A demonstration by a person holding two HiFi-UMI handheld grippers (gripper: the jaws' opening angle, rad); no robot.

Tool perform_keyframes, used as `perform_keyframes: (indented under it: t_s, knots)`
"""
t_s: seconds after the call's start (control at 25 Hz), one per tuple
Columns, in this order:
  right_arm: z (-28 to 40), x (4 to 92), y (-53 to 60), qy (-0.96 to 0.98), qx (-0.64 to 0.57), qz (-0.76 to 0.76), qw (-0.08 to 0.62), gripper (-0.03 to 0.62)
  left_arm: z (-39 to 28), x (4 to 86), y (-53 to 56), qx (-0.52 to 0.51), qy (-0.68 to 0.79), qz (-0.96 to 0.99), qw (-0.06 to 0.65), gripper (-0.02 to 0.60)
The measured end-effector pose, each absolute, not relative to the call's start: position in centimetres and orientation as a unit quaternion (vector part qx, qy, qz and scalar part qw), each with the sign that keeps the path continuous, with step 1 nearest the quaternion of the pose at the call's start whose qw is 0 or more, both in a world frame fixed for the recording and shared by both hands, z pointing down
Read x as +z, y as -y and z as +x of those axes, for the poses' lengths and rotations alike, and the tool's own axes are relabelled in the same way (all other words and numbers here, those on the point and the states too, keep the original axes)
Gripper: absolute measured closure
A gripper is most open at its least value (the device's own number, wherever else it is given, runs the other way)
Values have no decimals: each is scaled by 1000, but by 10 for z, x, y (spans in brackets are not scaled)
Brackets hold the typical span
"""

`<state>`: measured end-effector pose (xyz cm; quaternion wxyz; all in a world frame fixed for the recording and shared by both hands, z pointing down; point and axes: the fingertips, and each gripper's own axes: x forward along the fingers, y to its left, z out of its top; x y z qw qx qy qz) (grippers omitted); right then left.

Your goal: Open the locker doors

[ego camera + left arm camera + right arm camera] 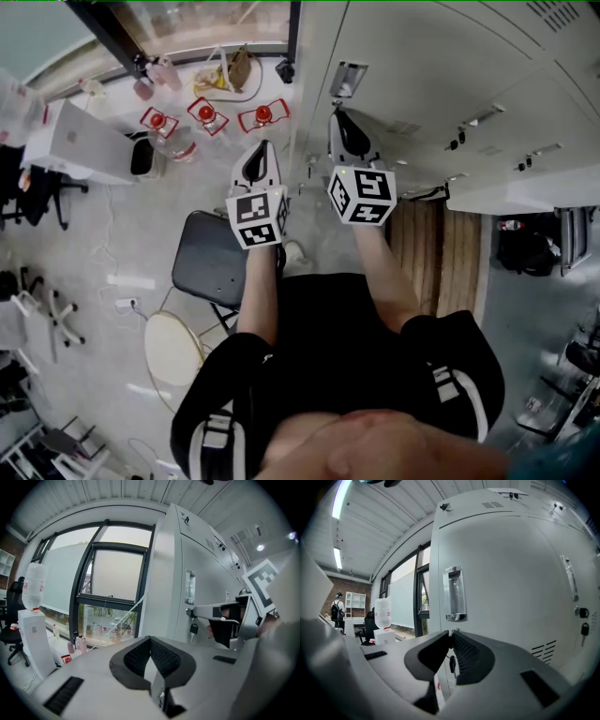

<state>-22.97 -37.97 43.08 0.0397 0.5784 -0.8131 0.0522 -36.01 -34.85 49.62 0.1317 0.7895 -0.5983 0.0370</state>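
The grey locker (511, 588) fills the right gripper view, with a metal handle recess (454, 594) on its door. Just under it sits the lock knob (454, 630), and a key (451, 663) hangs below. My right gripper (451, 634) has its jaws closed onto that knob. The left gripper view shows the same from the side: the right gripper (192, 613) at the lock, the key (193, 629) dangling. My left gripper (150, 640) is shut on nothing, held off to the left of the locker (201, 569). In the head view, the left gripper (262, 148) and the right gripper (337, 114) stand side by side.
A black chair (211, 258) and a round stool (173, 349) stand on the floor at my left. A water dispenser (33, 620) and a big window (112, 592) lie left of the lockers. More locker doors (487, 103) run on to the right, with a wooden panel (441, 253) below.
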Motion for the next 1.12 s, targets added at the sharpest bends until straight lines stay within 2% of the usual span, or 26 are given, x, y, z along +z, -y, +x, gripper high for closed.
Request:
perform_keyframes:
  t_s: [0.24,1.12]
  knots:
    - [-227,432,379,811,90,578,9,553,-361,497,345,40,598,790,130,572]
    - [-208,445,384,733,429,423,-316,554,-366,490,333,58,609,782,116,572]
